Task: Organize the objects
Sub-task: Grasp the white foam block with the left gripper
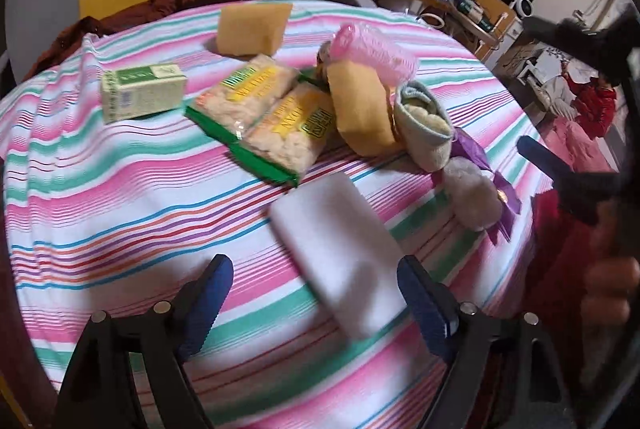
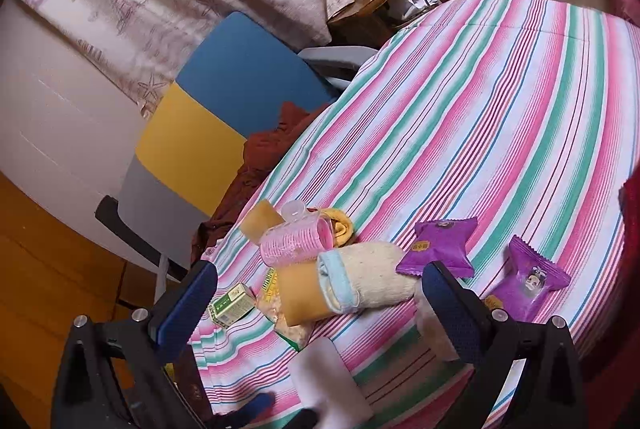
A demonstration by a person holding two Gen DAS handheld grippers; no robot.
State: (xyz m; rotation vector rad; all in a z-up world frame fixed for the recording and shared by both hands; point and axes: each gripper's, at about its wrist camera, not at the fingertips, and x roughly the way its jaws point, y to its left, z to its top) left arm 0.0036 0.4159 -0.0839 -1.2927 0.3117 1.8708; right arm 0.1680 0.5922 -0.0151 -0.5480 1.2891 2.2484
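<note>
Your left hand-held gripper (image 1: pixel 316 303) is spread wide, empty, with the white foam block (image 1: pixel 340 261) lying flat between its blue pads (image 1: pixel 212 297), nearer the right pad. No contact that I can see. The block is blurred in the left wrist view, so I read that as motion and can't judge the gap.

Your right hand-held gripper (image 2: pixel 320 309) is also wide and empty, hovering over the pile: rolled beige cloth (image 2: pixel 380 281), pink hair roller (image 2: pixel 296 241), yellow sponge (image 2: pixel 304 293). The small green box (image 2: pixel 232 305) and the purple snack packets (image 2: pixel 440 245) lie apart on the striped bench cloth (image 2: pixel 500 109).

Risks from here:
- The block sits skewed to the jaw line. Close now and you likely pinch a corner, and it twists out.
- Foam compresses, so a shallow grip may slip on lift.
- The cloth is loose. Pads dragging low could bunch it and shift the cracker packs (image 1: pixel 264 113).
- The roller rests on top of the pile. A nudge from the right gripper could send it rolling toward the bench edge.
- Both grippers are close together, so watch for a clash.
</note>
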